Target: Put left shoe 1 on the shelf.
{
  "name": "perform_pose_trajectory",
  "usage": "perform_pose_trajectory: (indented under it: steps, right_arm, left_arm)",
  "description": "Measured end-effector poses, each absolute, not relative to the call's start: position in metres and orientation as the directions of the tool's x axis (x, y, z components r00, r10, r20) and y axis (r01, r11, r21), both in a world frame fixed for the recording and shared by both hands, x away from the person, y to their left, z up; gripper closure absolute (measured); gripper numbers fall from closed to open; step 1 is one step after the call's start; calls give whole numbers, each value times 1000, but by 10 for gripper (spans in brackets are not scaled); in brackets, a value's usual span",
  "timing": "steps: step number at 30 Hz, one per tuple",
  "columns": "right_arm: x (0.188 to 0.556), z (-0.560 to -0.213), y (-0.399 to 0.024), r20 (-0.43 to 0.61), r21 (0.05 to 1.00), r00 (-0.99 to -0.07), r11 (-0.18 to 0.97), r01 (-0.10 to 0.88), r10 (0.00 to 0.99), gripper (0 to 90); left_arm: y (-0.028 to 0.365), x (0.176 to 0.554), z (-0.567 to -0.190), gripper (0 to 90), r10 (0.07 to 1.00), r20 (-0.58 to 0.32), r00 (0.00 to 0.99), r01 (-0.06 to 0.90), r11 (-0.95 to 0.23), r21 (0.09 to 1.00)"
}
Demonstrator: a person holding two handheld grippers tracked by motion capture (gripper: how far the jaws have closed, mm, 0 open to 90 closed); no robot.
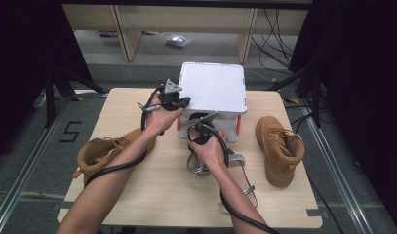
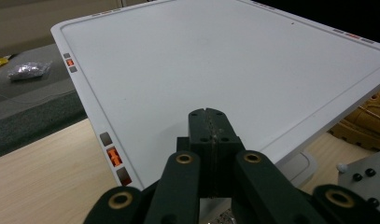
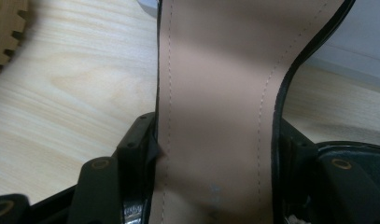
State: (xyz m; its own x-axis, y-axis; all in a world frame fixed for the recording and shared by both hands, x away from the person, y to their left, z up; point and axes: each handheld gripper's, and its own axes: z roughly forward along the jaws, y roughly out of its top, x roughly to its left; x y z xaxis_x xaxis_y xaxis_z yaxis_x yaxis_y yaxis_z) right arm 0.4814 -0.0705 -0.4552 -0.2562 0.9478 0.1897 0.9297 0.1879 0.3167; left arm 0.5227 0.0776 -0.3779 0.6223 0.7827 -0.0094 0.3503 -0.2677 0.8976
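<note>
Work in hand: a black sandal with a tan stitched insole [image 3: 215,116] is carried toward the white square-topped plastic box with orange clips [image 1: 213,87].
Right gripper [image 1: 202,132]: jaws set wide, clamped across the sandal's width; in the right gripper view each black jaw presses one edge of the sole.
Sandal's long axis: runs straight out along the right gripper's jaws, its far end pointing at the box's lower front.
Left gripper [image 2: 209,140]: jaws together with nothing between, lying over the box lid's near-left part; whether it touches the lid I cannot tell.
Key relation: the box opening under the lid lies just ahead of the right gripper; that hand is the nearer one.
Other shoes: a second strappy sandal [image 1: 237,165] lies on the pale wooden table [image 1: 152,195] by the right wrist; tan suede boots [image 1: 279,148] stand at either side.
Judgement: the sandal likely goes in lengthwise.
</note>
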Motion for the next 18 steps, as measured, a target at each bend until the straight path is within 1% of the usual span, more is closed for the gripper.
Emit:
perform_pose_trajectory:
  steps: [5, 7, 8, 10, 11, 12, 13, 14, 15, 16, 17, 18]
  right_arm:
    - [484, -458, -70, 185, 307, -246, 182, 934, 951, 421]
    - [486, -461, -70, 176, 335, -253, 184, 924, 951, 421]
    - [488, -462, -73, 152, 326, -302, 240, 914, 941, 421]
    - [488, -461, -69, 170, 300, -253, 194, 934, 952, 421]
    - [486, -456, -62, 197, 225, -146, 100, 969, 969, 421]
    - [489, -461, -67, 174, 281, -229, 174, 944, 958, 421]
    - [491, -464, -69, 160, 320, -274, 213, 923, 948, 421]
    - [491, -463, -68, 167, 299, -257, 200, 933, 952, 421]
    - [496, -469, -73, 135, 381, -362, 290, 878, 922, 421]
    - [495, -468, -70, 156, 347, -319, 251, 904, 935, 420]
    - [498, -471, -72, 120, 402, -372, 298, 866, 920, 420]
    - [494, -465, -67, 152, 297, -287, 234, 926, 946, 420]
  left_arm:
    - [77, 523, -378, 896, 785, -21, 619, 351, -252, 902]
    - [77, 523, -379, 896, 785, -22, 619, 350, -251, 903]
    - [77, 523, -379, 896, 785, -20, 619, 349, -252, 902]
    - [77, 523, -379, 896, 785, -19, 619, 349, -253, 902]
    - [77, 523, -379, 896, 785, -20, 619, 349, -253, 902]
    - [77, 523, -379, 896, 785, -21, 619, 349, -252, 902]
    - [77, 523, -379, 896, 785, -21, 619, 350, -251, 903]
    - [77, 523, -379, 896, 785, -23, 619, 350, -250, 903]
    - [77, 523, -379, 896, 785, -23, 619, 350, -250, 903]
    - [77, 523, -379, 896, 786, -22, 618, 350, -250, 903]
    - [77, 523, -379, 896, 785, -22, 619, 350, -250, 903]
    - [77, 523, -379, 896, 785, -23, 619, 350, -249, 903]
